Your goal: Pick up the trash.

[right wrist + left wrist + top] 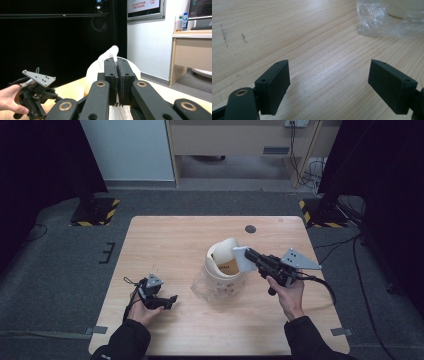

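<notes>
Two grippers work over one wooden worktop. Mid-worktop sits a white bucket-like container with clear plastic wrap bunched at its near-left base. Right gripper reaches in from the right, forearm angled up-left, jaws pinched shut on a white sheet at the container's rim, probably to lift or seat it. Left gripper rests low at near left, jaws wide apart, holding nothing, likely waiting.
</notes>
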A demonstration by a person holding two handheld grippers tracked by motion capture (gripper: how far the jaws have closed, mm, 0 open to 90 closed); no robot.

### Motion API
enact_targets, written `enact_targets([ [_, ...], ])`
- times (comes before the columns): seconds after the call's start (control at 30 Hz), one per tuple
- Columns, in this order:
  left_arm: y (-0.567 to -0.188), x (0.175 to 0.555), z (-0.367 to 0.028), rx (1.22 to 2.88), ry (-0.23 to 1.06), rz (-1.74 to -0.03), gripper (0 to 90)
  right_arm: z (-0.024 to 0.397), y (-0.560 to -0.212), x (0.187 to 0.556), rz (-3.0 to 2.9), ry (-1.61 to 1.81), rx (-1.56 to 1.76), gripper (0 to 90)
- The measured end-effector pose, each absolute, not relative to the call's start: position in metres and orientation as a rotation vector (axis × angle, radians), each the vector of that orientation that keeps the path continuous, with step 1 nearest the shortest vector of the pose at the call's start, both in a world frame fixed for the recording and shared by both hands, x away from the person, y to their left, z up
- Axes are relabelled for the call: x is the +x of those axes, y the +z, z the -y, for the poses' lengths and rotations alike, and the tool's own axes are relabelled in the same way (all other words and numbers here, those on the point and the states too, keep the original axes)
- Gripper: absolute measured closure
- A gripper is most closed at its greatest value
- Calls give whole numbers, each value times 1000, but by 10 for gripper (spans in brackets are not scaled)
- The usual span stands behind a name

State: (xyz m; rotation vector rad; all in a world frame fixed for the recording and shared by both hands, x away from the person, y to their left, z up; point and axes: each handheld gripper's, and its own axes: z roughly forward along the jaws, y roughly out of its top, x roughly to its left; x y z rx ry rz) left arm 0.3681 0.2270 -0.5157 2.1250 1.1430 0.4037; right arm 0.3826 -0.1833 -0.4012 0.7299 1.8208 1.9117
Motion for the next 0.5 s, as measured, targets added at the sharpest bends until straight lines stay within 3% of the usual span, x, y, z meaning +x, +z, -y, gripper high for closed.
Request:
enact_targets([
  [0.5, -516, 368, -226, 2131, 397, -1141, 170, 173, -411, 387, -1832, 1886, 718, 874],
])
